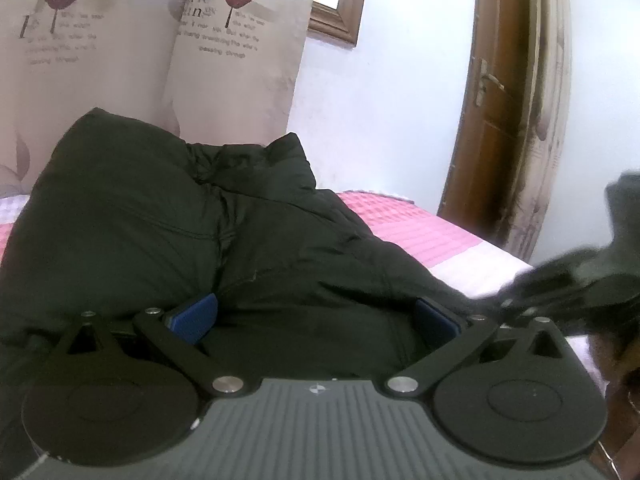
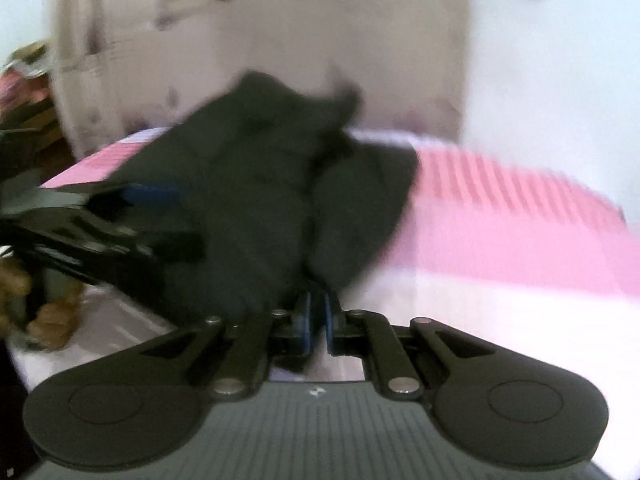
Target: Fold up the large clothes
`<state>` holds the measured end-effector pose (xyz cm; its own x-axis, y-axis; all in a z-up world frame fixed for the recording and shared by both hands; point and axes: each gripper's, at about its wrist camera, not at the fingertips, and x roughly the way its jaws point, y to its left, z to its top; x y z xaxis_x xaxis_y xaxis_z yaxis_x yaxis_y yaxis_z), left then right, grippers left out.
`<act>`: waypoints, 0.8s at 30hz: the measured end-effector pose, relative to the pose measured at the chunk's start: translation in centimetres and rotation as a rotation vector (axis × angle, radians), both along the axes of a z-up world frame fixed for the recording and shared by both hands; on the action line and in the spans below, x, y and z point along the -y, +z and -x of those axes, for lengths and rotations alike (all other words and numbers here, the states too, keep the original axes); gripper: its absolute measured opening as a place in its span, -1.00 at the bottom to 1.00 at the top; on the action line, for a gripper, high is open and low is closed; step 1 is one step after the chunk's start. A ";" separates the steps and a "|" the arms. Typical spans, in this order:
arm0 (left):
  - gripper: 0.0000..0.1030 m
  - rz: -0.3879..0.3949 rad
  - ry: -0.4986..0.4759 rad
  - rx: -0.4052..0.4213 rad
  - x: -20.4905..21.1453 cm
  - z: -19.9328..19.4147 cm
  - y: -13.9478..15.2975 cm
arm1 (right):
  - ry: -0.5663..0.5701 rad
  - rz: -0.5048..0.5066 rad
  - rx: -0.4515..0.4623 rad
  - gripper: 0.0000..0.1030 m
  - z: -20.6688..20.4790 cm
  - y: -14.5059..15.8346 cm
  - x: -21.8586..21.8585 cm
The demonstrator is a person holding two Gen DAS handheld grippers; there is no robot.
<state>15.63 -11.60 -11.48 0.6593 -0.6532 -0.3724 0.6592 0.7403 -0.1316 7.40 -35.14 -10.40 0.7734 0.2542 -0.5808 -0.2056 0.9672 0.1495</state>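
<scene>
My right gripper pinches the black padded jacket; left gripper spread; the hem may slip.

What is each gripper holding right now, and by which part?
The right gripper is shut on the black jacket, pinching its near edge. The left gripper stands open with jacket fabric bulging between its pads; it clamps nothing.
</scene>
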 end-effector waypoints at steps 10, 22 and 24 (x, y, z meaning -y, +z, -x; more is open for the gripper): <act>1.00 0.027 0.056 0.022 -0.7 0.5 -0.1 | 0.004 -0.057 0.021 -0.85 -2.1 -1.8 -0.3; 1.00 0.003 0.069 0.032 -0.2 0.6 -0.1 | 0.000 -0.274 0.063 -0.64 1.1 1.1 2.5; 1.00 0.001 0.071 0.036 -0.1 0.7 -0.1 | -0.001 -0.208 0.043 -0.30 0.3 0.3 1.0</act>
<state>14.95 -11.46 -11.54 0.7169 -0.6045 -0.3473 0.6093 0.7854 -0.1094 7.15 -36.14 -10.08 0.7965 0.3646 -0.4824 -0.2152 0.9165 0.3373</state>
